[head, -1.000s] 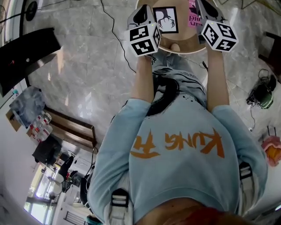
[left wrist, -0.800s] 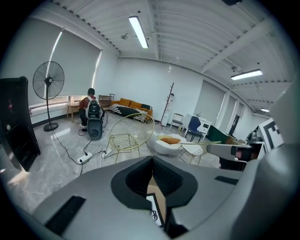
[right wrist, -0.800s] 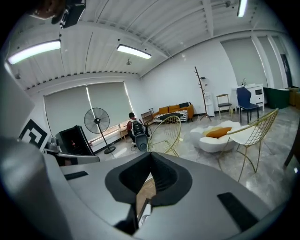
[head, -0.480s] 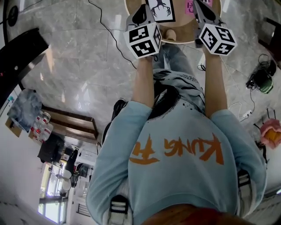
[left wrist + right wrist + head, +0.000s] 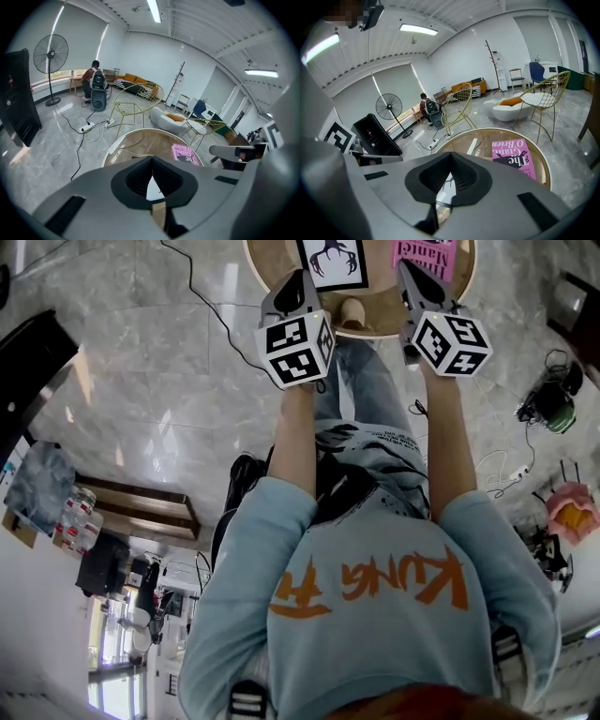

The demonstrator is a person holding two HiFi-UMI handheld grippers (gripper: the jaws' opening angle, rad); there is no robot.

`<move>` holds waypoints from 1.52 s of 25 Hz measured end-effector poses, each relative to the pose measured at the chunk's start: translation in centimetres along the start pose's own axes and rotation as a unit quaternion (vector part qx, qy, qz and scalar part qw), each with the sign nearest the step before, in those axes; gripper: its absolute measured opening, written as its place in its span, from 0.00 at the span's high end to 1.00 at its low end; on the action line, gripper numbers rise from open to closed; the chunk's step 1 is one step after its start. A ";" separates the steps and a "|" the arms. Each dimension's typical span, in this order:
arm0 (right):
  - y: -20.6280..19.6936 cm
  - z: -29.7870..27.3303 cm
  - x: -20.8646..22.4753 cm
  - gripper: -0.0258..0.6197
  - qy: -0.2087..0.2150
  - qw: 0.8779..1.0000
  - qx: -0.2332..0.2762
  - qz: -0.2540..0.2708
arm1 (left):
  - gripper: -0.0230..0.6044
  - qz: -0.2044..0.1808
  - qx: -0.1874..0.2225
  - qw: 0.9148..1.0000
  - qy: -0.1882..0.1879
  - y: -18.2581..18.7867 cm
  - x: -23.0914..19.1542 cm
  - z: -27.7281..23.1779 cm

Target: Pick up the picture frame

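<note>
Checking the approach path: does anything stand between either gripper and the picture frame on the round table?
Nothing visible does. The black-framed antler picture lies on the round glass-topped table, ahead of the shut left gripper and right gripper; the pink book lies apart, to its right.

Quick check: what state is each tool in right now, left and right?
Left tool: closed, holding nothing.
Right tool: closed, holding nothing.

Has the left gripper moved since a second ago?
Yes. Judged against the round wooden table, the left gripper has slid down the picture, towards the person.
</note>
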State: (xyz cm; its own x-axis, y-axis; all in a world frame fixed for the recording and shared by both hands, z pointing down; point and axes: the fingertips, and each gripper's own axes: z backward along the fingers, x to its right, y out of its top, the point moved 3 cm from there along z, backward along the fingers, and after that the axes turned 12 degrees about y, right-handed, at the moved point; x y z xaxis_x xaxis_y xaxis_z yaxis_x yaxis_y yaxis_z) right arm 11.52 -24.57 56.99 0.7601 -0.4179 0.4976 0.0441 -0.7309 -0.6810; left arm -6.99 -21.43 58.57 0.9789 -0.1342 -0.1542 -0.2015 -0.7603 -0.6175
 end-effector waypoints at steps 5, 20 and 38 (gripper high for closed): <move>-2.7 -2.6 2.4 0.96 -0.010 1.000 -0.016 -0.012 | 0.93 0.001 -0.020 1.000 0.004 -2.5 -1.4 -3.6; -10.3 -8.8 7.7 0.96 -0.017 0.998 -0.049 -0.041 | 0.93 -0.019 -0.047 0.999 0.016 -8.5 -3.3 -12.6; -14.7 -14.0 10.8 0.82 -0.005 0.988 -0.148 -0.038 | 0.77 -0.018 -0.127 0.991 -0.035 -13.0 -3.2 -18.3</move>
State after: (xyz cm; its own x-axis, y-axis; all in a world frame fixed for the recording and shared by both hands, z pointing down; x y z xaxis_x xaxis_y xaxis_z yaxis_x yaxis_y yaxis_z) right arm 10.01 -25.92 79.93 0.7686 -0.3519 0.5342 -0.0902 -0.8863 -0.4542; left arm -6.91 -22.74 81.22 0.9788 -0.0668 -0.1938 -0.1427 -0.9006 -0.4105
